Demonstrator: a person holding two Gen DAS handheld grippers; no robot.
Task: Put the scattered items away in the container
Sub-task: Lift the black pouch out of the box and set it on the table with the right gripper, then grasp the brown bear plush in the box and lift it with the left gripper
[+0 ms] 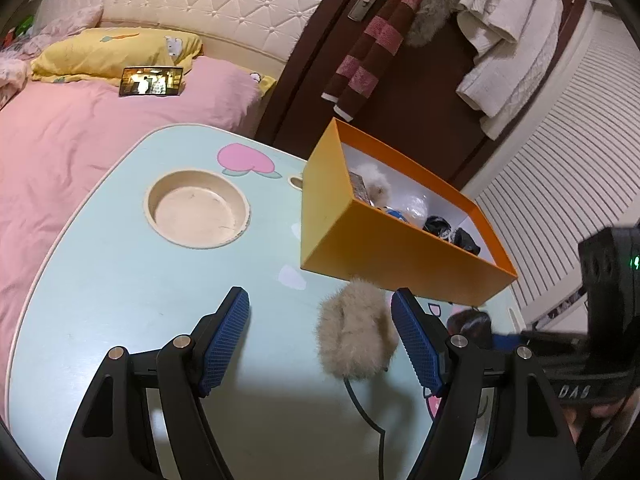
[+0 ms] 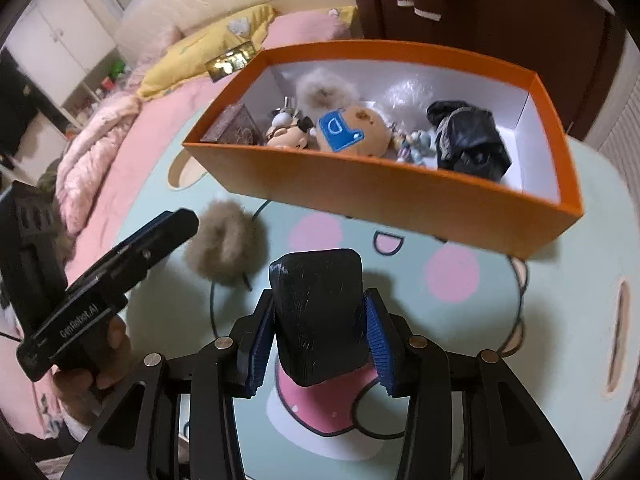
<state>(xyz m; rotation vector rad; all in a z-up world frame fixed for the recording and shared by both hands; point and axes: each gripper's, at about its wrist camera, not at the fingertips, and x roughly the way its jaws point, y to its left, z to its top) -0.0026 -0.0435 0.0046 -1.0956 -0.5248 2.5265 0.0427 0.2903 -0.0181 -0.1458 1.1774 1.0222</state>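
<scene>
So the right gripper [image 2: 318, 322] has its jaws clamped on a black pouch-looking thing [image 2: 320, 312] at bottom center, with the orange box [image 2: 400, 196] just above it in frame, so I'd say it's mid-carry and next needs lifting over the near wall before letting go. The left gripper [image 1: 320, 340] sits wide open and empty, the fluffy beige pom-pom [image 1: 354, 334] between its pads on the table.

"GenRobot.AI" runs along the left tongs' [image 2: 176, 224] black body; the blue patch [image 2: 339, 131] reads "D".
</scene>
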